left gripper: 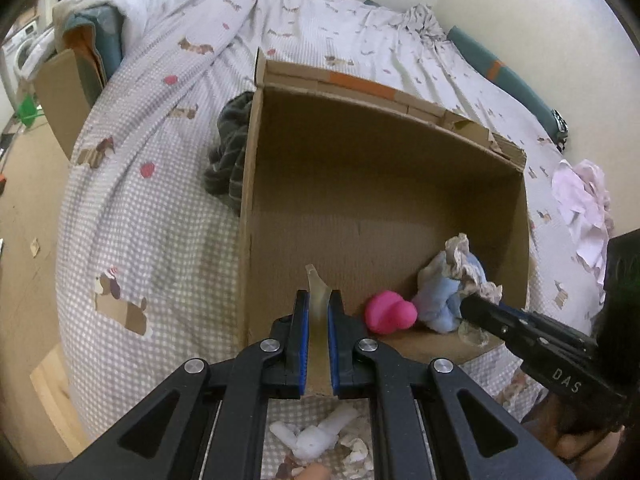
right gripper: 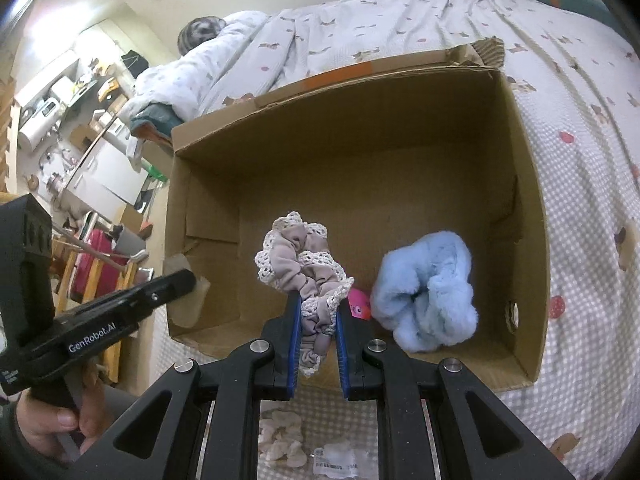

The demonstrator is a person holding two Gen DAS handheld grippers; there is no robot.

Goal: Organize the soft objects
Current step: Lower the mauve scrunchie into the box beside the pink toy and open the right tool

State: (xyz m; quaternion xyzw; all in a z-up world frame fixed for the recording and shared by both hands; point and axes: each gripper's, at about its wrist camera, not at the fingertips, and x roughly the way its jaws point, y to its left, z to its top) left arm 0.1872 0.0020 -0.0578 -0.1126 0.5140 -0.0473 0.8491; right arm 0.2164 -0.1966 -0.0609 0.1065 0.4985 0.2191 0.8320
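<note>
Cardboard box (right gripper: 360, 168) sits open-topped on the bed (right gripper: 580, 220), on a checked quilt with dog prints. Left claw (left gripper: 319, 312) is pinched narrow on the near wall of the box, right on a strip of clear tape (left gripper: 317, 284) sticking up from the edge; in the right wrist view it comes in from the left, tips at the box's near-left corner (right gripper: 182, 286). Right claw (right gripper: 319, 316) is clamped on a beige scrunchie with white lace trim (right gripper: 304, 264), held above the near edge of the box, over the inside; in the left wrist view the scrunchie (left gripper: 468, 268) bunches at the claw tip. Inside the box, near-right: a fluffy light blue scrunchie (right gripper: 428, 292) on the floor of the box, with a small pink item (left gripper: 390, 312) just beside it, mostly hidden behind the held scrunchie in the right wrist view. Outside: dark striped cloth (left gripper: 230, 156) against the box's left wall, pale pink cloth (left gripper: 584, 204) on the quilt to the right, and a few small white and beige items (right gripper: 280, 436) on the quilt below the claws.
</note>
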